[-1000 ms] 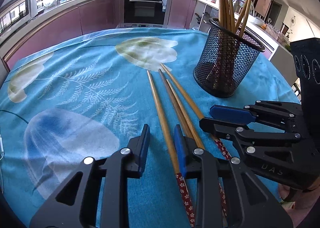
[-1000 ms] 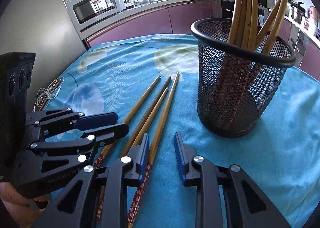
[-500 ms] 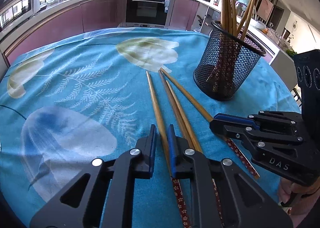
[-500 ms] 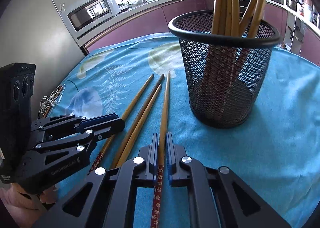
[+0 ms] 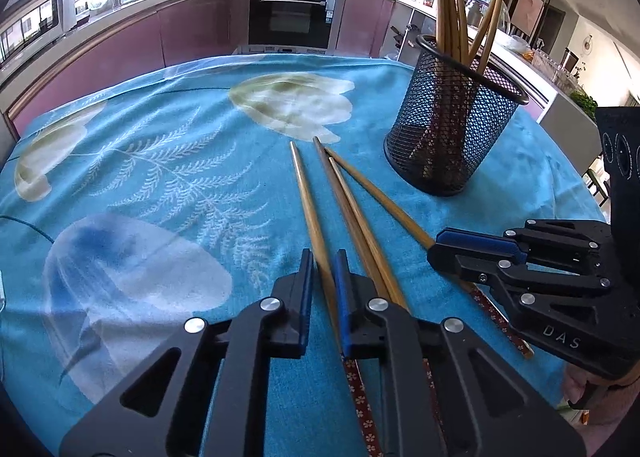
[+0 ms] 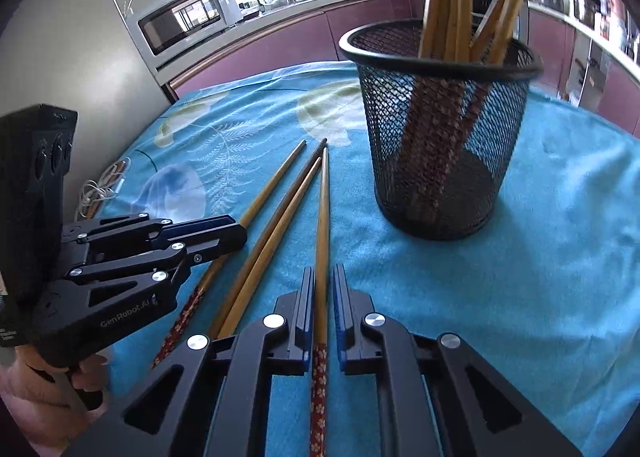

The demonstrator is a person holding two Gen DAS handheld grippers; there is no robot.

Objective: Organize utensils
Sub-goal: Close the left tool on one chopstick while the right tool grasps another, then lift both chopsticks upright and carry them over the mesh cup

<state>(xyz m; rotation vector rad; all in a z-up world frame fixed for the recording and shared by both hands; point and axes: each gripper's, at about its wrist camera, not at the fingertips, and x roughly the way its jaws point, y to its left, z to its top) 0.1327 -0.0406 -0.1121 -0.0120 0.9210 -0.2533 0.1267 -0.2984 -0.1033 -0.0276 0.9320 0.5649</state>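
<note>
Four chopsticks (image 5: 348, 213) lie on the blue tablecloth (image 5: 160, 185), the mesh cup (image 5: 452, 125) of upright chopsticks just beyond. Your left gripper (image 5: 322, 277) pinches the leftmost stick, your right gripper (image 6: 322, 289) the rightmost; both were spread a second ago.

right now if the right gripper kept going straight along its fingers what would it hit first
Probably nothing solid soon. The right gripper is closed around a chopstick and points along it; beyond the tip lies only blue tablecloth. The mesh holder sits to the right of that line, though fisheye depth is uncertain.
</note>
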